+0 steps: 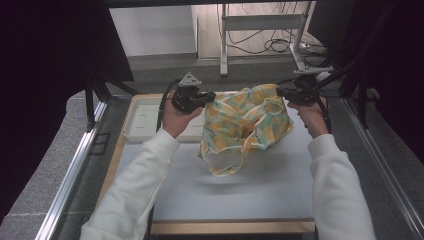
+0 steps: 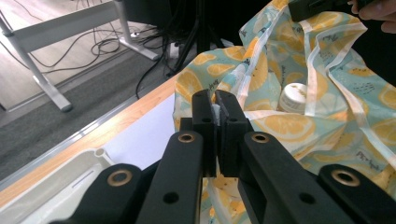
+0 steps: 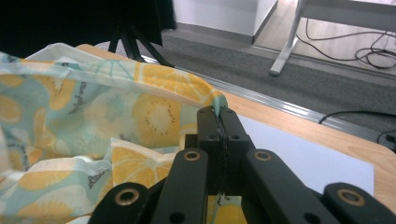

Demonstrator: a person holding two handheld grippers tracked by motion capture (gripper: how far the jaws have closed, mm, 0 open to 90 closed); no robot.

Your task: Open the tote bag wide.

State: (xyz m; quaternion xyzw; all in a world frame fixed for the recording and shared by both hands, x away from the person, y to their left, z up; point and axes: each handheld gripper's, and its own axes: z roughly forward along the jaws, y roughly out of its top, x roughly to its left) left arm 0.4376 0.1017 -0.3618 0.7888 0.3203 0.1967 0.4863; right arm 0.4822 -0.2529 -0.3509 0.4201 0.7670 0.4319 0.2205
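A fabric bag [image 1: 245, 122] printed with orange lemon slices on pale green hangs above the white table mat [image 1: 235, 190], held up between both grippers. My left gripper [image 1: 210, 96] is shut on the bag's left top edge; in the left gripper view its jaws pinch the bag's hem [image 2: 215, 112]. My right gripper [image 1: 281, 91] is shut on the right top edge, where the bag's cloth [image 3: 140, 102] is clamped at the jaw tips. A white round lid or jar [image 2: 293, 96] sits inside the bag's open mouth. White-edged handles [image 1: 227, 167] droop below the bag.
A white shallow tray [image 1: 142, 120] lies at the table's back left, behind my left hand. The table has a wooden rim [image 1: 230, 227] and metal rails [image 1: 70, 175] at both sides. Beyond it stand a desk frame [image 1: 260, 22] and floor cables [image 1: 280, 45].
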